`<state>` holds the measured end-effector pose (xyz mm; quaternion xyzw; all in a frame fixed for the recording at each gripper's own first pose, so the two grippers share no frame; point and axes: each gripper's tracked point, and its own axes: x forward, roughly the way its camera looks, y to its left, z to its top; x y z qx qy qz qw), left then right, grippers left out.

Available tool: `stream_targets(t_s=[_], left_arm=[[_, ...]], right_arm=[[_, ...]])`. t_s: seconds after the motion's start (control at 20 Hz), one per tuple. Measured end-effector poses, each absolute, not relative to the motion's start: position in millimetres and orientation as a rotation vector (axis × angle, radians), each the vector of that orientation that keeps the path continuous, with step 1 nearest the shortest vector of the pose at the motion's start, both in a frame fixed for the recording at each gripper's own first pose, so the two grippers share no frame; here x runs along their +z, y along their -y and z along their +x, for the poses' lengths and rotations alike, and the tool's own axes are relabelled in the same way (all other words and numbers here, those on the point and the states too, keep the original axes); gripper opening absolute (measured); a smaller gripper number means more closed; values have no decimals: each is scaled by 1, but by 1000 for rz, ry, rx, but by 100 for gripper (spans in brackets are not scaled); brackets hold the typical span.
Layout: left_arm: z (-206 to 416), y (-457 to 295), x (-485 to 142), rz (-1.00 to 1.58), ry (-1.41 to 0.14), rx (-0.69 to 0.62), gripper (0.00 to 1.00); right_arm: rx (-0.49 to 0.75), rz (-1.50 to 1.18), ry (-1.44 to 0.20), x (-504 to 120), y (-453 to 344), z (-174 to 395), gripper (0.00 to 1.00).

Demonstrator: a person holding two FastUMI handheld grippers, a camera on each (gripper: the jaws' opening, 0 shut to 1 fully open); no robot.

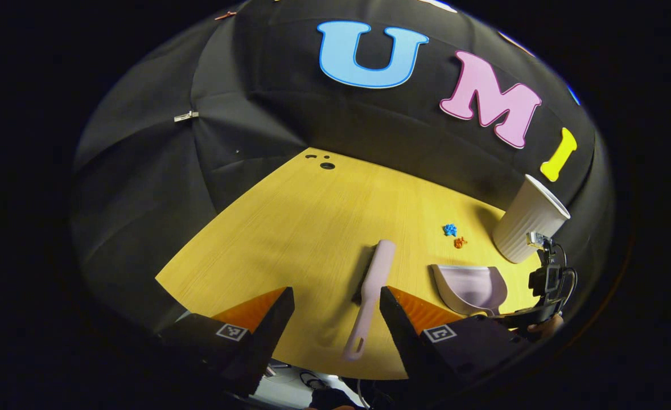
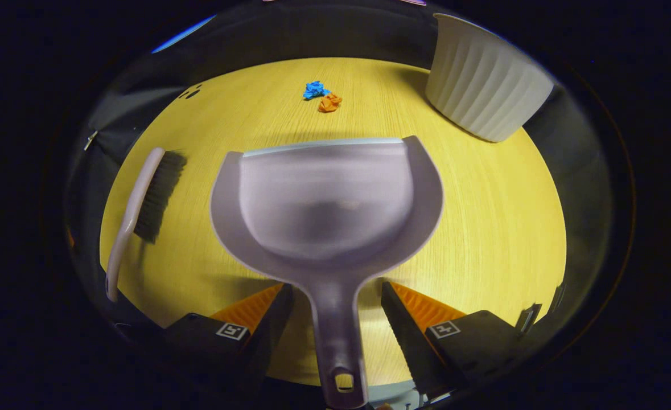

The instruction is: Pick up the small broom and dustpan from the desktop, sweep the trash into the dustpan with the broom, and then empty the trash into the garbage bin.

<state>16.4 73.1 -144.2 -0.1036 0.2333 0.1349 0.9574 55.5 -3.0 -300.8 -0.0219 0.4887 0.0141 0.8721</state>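
Observation:
A pale pink small broom (image 1: 372,290) lies on the wooden desktop (image 1: 289,228), handle toward me. My left gripper (image 1: 335,319) is open, and the handle lies between its fingers, close to the right one. The matching dustpan (image 2: 326,199) rests flat on the desktop, its handle running back between the spread fingers of my open right gripper (image 2: 335,313), which do not touch it. Beyond the pan's lip lie a blue scrap (image 2: 315,89) and an orange scrap (image 2: 329,102). The dustpan (image 1: 472,287) and the broom (image 2: 141,199) each show in the other gripper's view too.
A white ribbed garbage bin (image 2: 483,85) stands at the desktop's far right corner, also seen as the bin (image 1: 529,228) behind the other gripper and the hand (image 1: 546,327) holding it. Small dark holes (image 1: 326,165) mark the far left of the desktop. Black cloth walls surround it.

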Motion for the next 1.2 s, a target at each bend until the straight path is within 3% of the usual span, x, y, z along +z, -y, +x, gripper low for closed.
stream_targets(t_s=[0.1,0.2,0.4,0.45,0.5,0.55,0.9,1.0,1.2], left_arm=[[23,-72,-145,-223,-477,276,96],[28,-71,-149,-222,-487,275,96],[36,-70,-150,-193,-494,262,96],[40,-69,-152,-182,-501,255,96],[42,-67,-153,-168,-506,245,96],[47,-65,-155,-153,-515,229,96],[70,-42,-199,-89,-722,47,95],[81,-35,-217,-94,-792,12,95],[102,-28,-248,-134,-896,-11,95]], right_arm=[[25,-46,-1015,-300,3,62,96],[20,-40,-1014,-300,3,67,87],[33,-41,-1018,-299,2,68,53],[29,-37,-1022,-299,2,68,36],[33,-37,-1028,-299,2,68,35],[42,-43,-1033,-300,1,68,40],[87,-55,-1036,-300,3,68,32],[91,-60,-1036,-300,3,68,36],[114,-71,-1053,-300,3,67,32]])
